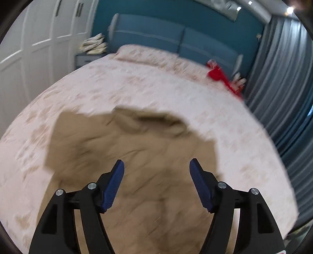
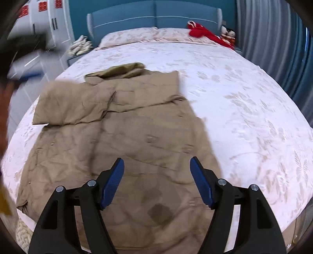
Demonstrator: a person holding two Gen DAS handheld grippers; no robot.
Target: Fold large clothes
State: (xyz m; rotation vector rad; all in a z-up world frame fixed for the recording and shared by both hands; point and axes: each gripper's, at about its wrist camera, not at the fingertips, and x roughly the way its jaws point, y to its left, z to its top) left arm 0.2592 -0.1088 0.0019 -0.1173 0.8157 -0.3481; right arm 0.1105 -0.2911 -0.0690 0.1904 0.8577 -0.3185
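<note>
Now both tools (image 1: 156,166) (image 2: 157,165) hang open-jawed above the tan coat (image 2: 121,140).

Bedroom. Large bed (image 2: 225,82) fills most of both views, covered in a pale pink bedspread with a faint leaf pattern. Two pillows (image 2: 137,36) in matching fabric lie at the head, against a padded blue headboard (image 2: 156,18). Wall behind it (image 2: 78,19) is teal. White panelled wardrobe (image 1: 39,39) with dark handles stands left of the bed. Low grey-blue nightstand (image 1: 88,58) beside the headboard carries a pile of pale cloth (image 1: 93,45). Grey-blue pleated curtains (image 1: 283,88) hang along the right side. Ceiling spotlights (image 1: 289,9) are lit, upper right.
</note>
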